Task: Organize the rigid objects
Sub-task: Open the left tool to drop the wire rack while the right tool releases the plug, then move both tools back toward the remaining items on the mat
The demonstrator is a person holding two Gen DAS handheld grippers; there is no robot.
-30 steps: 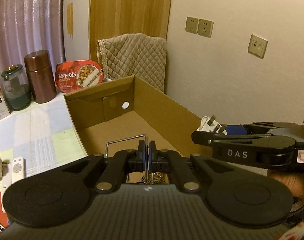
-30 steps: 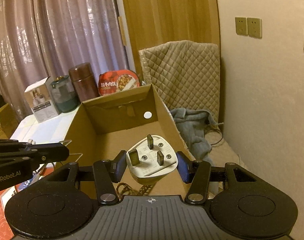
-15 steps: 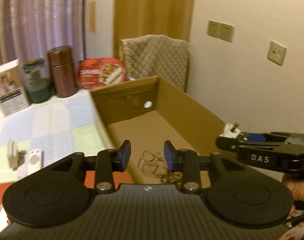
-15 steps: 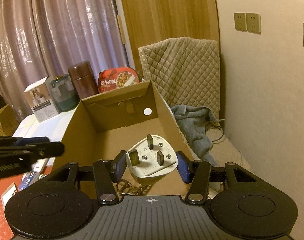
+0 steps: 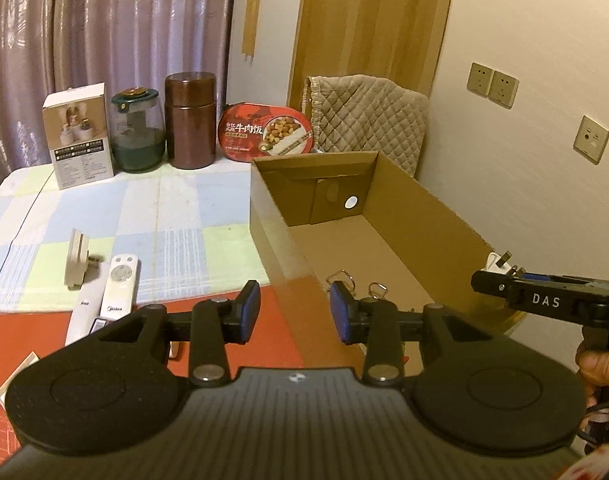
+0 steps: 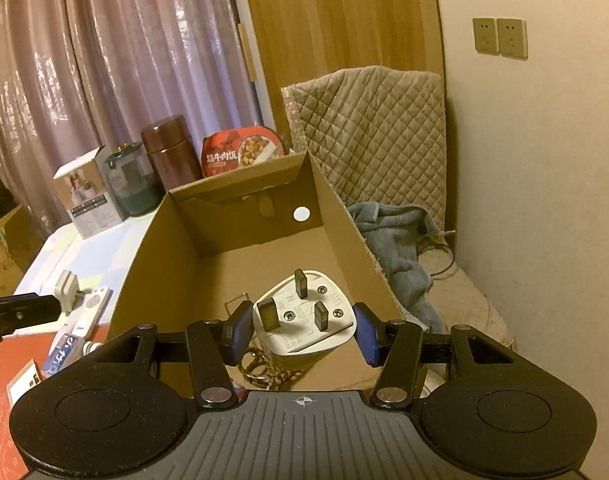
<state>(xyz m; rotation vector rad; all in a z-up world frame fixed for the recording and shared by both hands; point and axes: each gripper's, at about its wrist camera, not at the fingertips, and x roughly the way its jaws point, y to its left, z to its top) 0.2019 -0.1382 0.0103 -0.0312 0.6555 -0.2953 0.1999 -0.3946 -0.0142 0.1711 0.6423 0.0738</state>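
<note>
Right gripper (image 6: pixel 302 330): clamped on white plug (image 6: pixel 302 316), prongs up, over box (image 6: pixel 264 248) floor.
Left gripper (image 5: pixel 295 312): jaws apart, empty, above box's left wall.
Change: left jaws just opened; clip (image 5: pixel 342 278) released, now lying in box.
Around: remote (image 5: pixel 118 284), adapter (image 5: pixel 76 258) on table (image 5: pixel 176 216), left of box.

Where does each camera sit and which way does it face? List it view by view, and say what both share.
Left wrist: sits on the left hand-held gripper, jaws open and empty, facing the table and box; the right hand-held gripper and a hand show.
Right wrist: sits on the right hand-held gripper, shut on a plug over the box; the left hand-held gripper's tip shows.
Shared: box, plug, remote.
</note>
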